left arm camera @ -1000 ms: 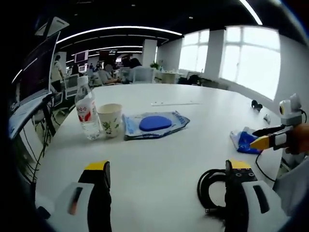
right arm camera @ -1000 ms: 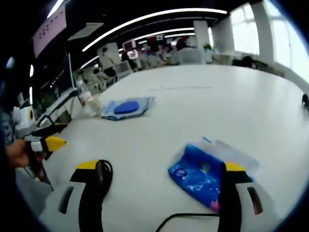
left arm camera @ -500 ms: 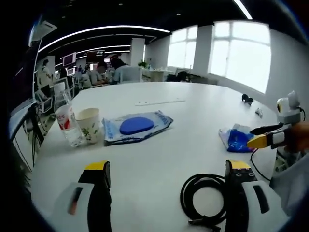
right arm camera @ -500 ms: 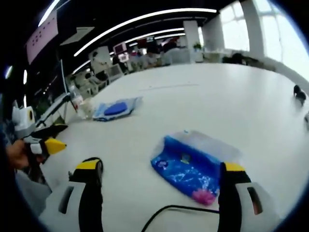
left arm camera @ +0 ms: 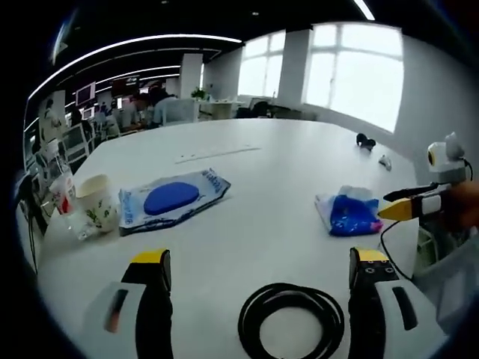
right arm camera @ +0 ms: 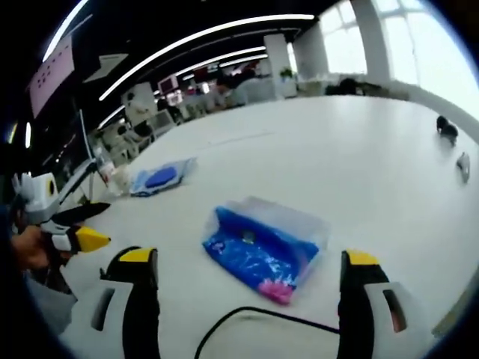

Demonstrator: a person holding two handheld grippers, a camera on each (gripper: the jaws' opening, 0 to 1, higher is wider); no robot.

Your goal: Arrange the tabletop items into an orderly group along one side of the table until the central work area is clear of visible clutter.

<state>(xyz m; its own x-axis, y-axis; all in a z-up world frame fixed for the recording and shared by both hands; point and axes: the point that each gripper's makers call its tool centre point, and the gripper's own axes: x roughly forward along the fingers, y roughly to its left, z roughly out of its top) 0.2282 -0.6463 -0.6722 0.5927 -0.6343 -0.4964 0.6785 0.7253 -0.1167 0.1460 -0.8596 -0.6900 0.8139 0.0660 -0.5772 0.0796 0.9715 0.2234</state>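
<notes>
Left gripper view: left gripper [left arm camera: 258,265] hangs low over the white table [left arm camera: 269,179], jaws spread wide, nothing between them but a coiled black cable [left arm camera: 292,320] lying flat on the tabletop near the front edge. Further in, left side, a paper cup [left arm camera: 96,212] with a leaf print stands upright, a clear water bottle [left arm camera: 61,206] with red label just beside it at the table's edge. Next to the cup lies a flat clear pouch with a blue pad [left arm camera: 171,200] inside. Right of centre, well apart from those, a crumpled blue plastic packet [left arm camera: 349,215]. The right gripper [left arm camera: 410,206] comes in from the right, held by a hand [left arm camera: 460,209], yellow tip close to the packet, not touching.

Right gripper view: right gripper [right arm camera: 247,265] jaws apart, empty, blue plastic packet [right arm camera: 263,244] on the table just ahead between them. A black cable strand [right arm camera: 254,318] runs along the bottom. Pouch with blue pad [right arm camera: 160,177] far left. Two small dark objects [right arm camera: 449,129] far right, too small to tell
</notes>
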